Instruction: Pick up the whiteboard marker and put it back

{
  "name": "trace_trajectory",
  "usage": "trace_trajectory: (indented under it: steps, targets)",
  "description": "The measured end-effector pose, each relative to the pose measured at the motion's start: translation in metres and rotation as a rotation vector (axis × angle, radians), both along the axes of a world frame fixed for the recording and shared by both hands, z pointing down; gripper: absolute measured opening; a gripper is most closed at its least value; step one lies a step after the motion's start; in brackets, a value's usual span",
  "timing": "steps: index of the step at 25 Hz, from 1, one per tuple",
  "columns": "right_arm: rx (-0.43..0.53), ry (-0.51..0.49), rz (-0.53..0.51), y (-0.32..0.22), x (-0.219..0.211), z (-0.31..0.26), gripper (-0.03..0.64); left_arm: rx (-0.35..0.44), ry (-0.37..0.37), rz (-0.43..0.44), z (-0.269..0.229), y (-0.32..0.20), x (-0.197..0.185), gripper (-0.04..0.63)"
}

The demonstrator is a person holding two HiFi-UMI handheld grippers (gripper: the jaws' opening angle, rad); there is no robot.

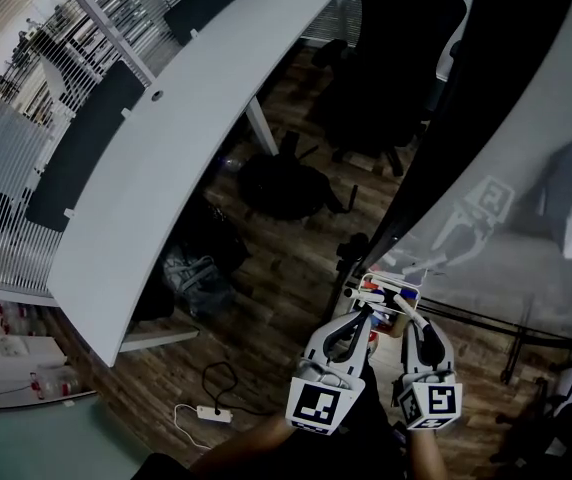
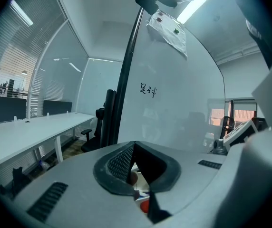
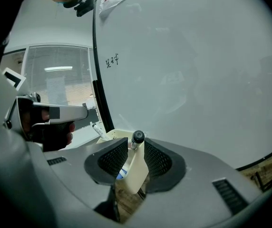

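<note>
The put-back looks all but done: the marker (image 3: 137,137) stands in the holder (image 3: 135,177) between the right gripper's (image 3: 136,151) parted jaws, seemingly untouched, so next withdraw cleanly; the left gripper (image 2: 134,148) is closed and empty.

Dim, dark-cornered fisheye views — a ceiling strip light (image 2: 199,1) glares brightly above the whiteboard (image 2: 183,113).

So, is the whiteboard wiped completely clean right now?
No, the whiteboard carries a small patch of dark handwriting, plain in the left gripper view.
</note>
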State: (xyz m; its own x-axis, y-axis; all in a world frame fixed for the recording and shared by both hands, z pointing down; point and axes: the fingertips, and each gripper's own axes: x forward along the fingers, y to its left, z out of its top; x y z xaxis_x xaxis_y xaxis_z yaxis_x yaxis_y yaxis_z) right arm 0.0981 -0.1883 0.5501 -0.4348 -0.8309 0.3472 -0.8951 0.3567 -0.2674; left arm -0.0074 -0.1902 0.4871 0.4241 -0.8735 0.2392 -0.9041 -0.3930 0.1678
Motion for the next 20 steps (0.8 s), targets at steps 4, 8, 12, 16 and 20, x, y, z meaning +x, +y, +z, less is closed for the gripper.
trace_trajectory:
  steps: [4,8,12,16,20]
  targets:
    - [-0.009,0.040,0.003,0.006,0.006,0.003,0.112,0.012,0.006,0.004,-0.003,0.003,0.002,0.007]
    - [0.003,0.014,0.013,0.010,0.006,0.000,0.112,0.015,0.005,0.014,-0.004,0.009,0.004,0.007]
    - [-0.006,0.004,0.032,0.019,0.009,0.001,0.112,0.023,0.009,0.020,-0.007,0.016,0.004,0.007]
    - [0.007,0.011,0.034,0.026,0.010,-0.003,0.112,0.037,0.016,0.021,-0.012,0.021,0.005,0.006]
    - [0.012,0.046,0.056,0.034,0.016,-0.010,0.110,0.049,0.022,0.025,-0.019,0.029,0.006,0.006]
